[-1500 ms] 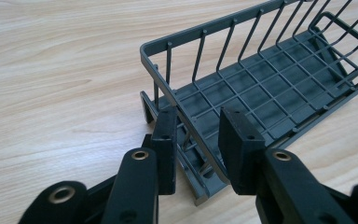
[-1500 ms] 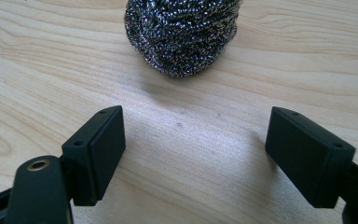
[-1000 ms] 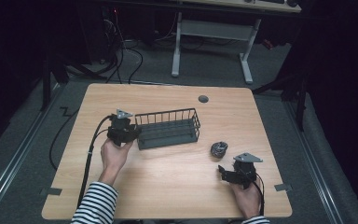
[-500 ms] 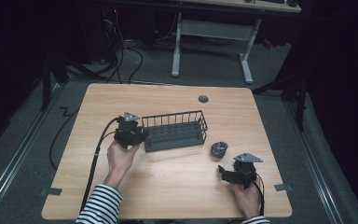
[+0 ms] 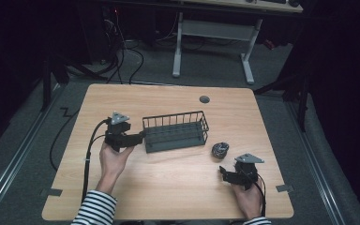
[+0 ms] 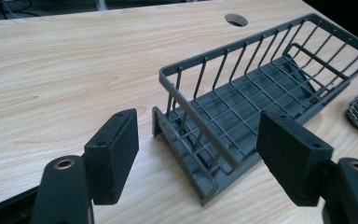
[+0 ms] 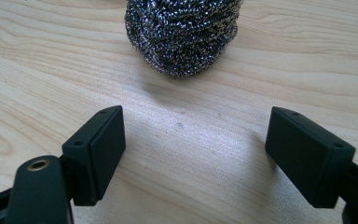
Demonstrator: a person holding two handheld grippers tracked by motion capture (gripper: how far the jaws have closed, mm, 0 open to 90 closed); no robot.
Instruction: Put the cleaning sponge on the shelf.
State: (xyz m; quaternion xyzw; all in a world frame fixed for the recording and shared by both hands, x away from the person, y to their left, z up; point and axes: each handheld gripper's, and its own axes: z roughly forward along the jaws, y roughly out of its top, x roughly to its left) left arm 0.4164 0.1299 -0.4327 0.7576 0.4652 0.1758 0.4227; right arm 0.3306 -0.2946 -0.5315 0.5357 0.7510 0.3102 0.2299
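Two jaw pairs gaped empty, left gripper (image 5: 138, 137) just opening off stiff, light wire basket (image 6: 256, 93); springy scourer (image 7: 184, 32) sat ahead of right gripper (image 5: 225, 172), squeeze its middle.

Left gripper (image 5: 138, 137): jaws just opened, wide apart, nothing pinched, held level. Right gripper (image 5: 224, 172): jaws wide apart, gripping nothing, low over table.
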